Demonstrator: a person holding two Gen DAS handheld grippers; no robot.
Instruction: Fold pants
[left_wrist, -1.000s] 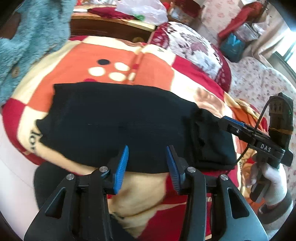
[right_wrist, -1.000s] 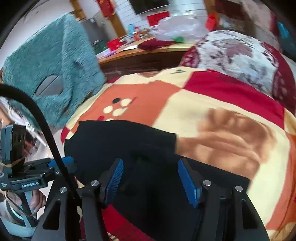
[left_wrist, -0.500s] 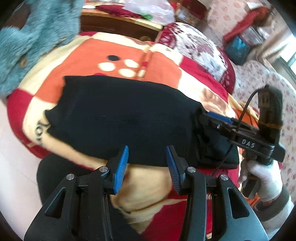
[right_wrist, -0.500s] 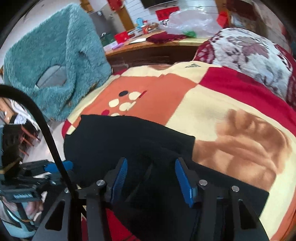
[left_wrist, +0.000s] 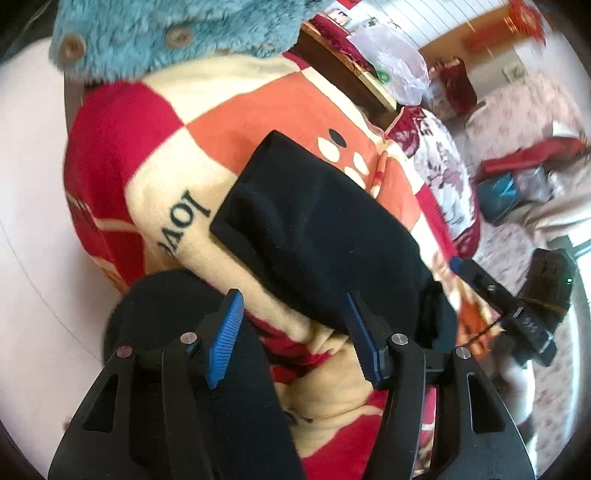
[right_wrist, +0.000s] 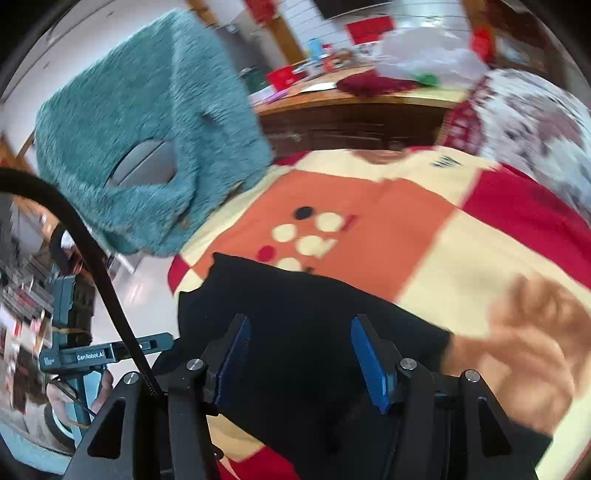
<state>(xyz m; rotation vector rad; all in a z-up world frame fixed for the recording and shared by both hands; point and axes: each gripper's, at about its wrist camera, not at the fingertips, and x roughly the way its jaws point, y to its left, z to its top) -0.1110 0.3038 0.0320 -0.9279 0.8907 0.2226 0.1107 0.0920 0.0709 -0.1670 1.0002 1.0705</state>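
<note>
The black pants (left_wrist: 325, 236) lie folded into a long flat band on a red, orange and cream checked blanket (left_wrist: 258, 110). My left gripper (left_wrist: 291, 332) is open and empty, just off the band's near edge at its left part. My right gripper (right_wrist: 301, 354) is open and empty, low over the pants (right_wrist: 306, 321) at their other end. The right gripper also shows in the left wrist view (left_wrist: 509, 306), beside the right end of the pants. The left gripper shows at the left of the right wrist view (right_wrist: 110, 350).
A teal fluffy coat (right_wrist: 147, 140) hangs at the blanket's left end, also in the left wrist view (left_wrist: 166, 33). A wooden table (right_wrist: 354, 107) with a plastic bag stands behind. A floral pillow (left_wrist: 439, 162) lies at the far side. A black cushion (left_wrist: 177, 332) is near my left gripper.
My left gripper has swung left along the pants toward their left end and turned. My right gripper has moved in lower over the pants. Both stayed open.
</note>
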